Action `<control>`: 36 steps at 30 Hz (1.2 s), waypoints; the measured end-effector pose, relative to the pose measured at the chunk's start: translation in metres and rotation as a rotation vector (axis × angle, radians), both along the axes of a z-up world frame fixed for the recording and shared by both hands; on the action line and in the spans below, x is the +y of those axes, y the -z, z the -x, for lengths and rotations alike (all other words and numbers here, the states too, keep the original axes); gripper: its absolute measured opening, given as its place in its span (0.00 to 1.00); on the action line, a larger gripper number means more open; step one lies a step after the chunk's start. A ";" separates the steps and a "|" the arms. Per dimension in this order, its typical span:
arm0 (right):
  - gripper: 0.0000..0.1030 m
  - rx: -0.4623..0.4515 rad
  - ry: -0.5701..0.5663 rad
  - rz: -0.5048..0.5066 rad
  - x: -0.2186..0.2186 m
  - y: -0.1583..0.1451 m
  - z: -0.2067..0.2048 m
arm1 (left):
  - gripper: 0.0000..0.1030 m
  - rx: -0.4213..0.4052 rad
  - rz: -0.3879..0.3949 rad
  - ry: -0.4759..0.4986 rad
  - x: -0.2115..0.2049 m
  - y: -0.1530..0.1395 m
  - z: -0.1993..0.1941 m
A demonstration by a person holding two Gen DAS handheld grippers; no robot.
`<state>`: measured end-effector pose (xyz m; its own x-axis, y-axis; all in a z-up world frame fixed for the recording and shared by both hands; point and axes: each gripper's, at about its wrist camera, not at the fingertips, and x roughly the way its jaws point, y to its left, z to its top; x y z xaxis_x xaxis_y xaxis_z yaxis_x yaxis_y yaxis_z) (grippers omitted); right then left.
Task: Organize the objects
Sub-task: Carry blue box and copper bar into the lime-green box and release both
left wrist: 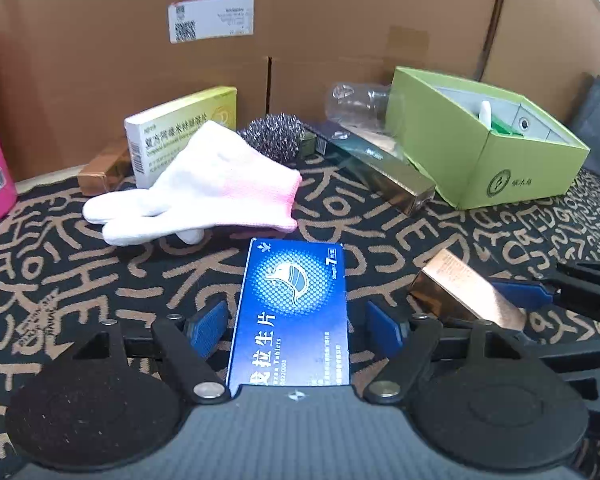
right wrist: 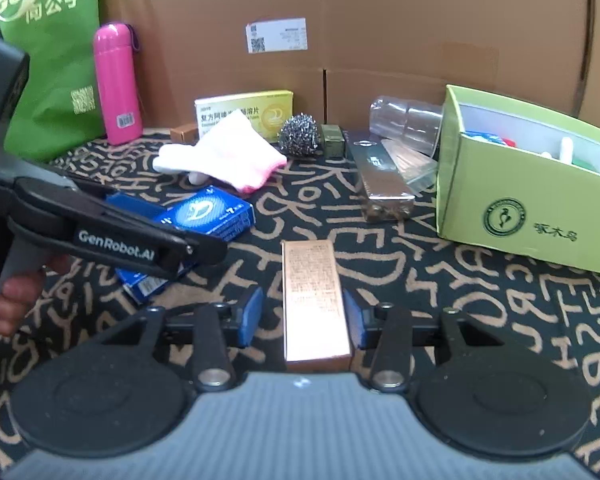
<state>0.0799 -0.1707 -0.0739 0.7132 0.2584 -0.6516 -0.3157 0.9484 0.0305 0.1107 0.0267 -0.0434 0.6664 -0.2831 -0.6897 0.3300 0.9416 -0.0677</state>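
Note:
A blue tablet box (left wrist: pixel 292 300) lies flat on the patterned cloth, between the fingers of my left gripper (left wrist: pixel 296 312). Both pads stand a little clear of its sides, so this gripper is open around it. From the right wrist view the same blue box (right wrist: pixel 208 212) lies under the left gripper (right wrist: pixel 140 240), which a hand (right wrist: pixel 8 300) holds. A copper-coloured box (right wrist: pixel 314 300) lies lengthwise between the fingers of my right gripper (right wrist: pixel 303 300). Its right pad is at the box's edge, its left pad stands apart, so it is open. The copper box (left wrist: pixel 460 292) lies just right of the blue one.
An open green box (right wrist: pixel 520 200) with several small items stands at the right. Behind lie a white and pink glove (left wrist: pixel 204 192), a yellow medicine box (left wrist: pixel 172 136), a steel scourer (left wrist: pixel 276 136), a long dark box (left wrist: pixel 380 172) and a clear bottle (left wrist: pixel 356 100). A pink flask (right wrist: pixel 116 84) and a cardboard wall (left wrist: pixel 340 20) stand at the back.

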 end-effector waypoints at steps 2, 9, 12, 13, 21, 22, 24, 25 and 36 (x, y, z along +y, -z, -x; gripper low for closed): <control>0.29 -0.003 0.007 0.010 0.002 0.005 0.000 | 0.57 -0.043 -0.061 0.021 -0.005 0.001 0.006; 0.29 -0.009 0.039 -0.065 -0.022 -0.004 0.012 | 0.57 -0.034 0.024 0.109 -0.012 -0.022 0.014; 0.29 -0.059 0.079 -0.101 -0.045 -0.023 0.015 | 0.57 -0.105 0.067 0.168 -0.028 -0.051 0.017; 0.29 -0.086 0.095 -0.107 -0.054 -0.031 0.016 | 0.57 -0.132 0.081 0.187 -0.035 -0.062 0.016; 0.29 -0.305 0.279 -0.027 -0.120 -0.090 -0.008 | 0.57 -0.227 0.217 0.271 -0.119 -0.122 -0.022; 0.29 -0.323 0.304 -0.016 -0.128 -0.093 -0.014 | 0.57 -0.226 0.229 0.272 -0.131 -0.125 -0.030; 0.29 -0.350 0.365 0.015 -0.144 -0.097 -0.029 | 0.57 -0.212 0.236 0.251 -0.155 -0.126 -0.048; 0.29 -0.354 0.393 0.026 -0.152 -0.097 -0.038 | 0.57 -0.208 0.233 0.251 -0.167 -0.125 -0.057; 0.38 -0.283 0.472 0.063 -0.204 -0.058 -0.116 | 0.80 -0.153 0.188 0.216 -0.253 -0.080 -0.121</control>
<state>0.1958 -0.3744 -0.0161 0.8915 -0.1654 -0.4217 0.1569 0.9861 -0.0550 0.2315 -0.2267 0.0365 0.6689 -0.5425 -0.5082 0.5410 0.8241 -0.1678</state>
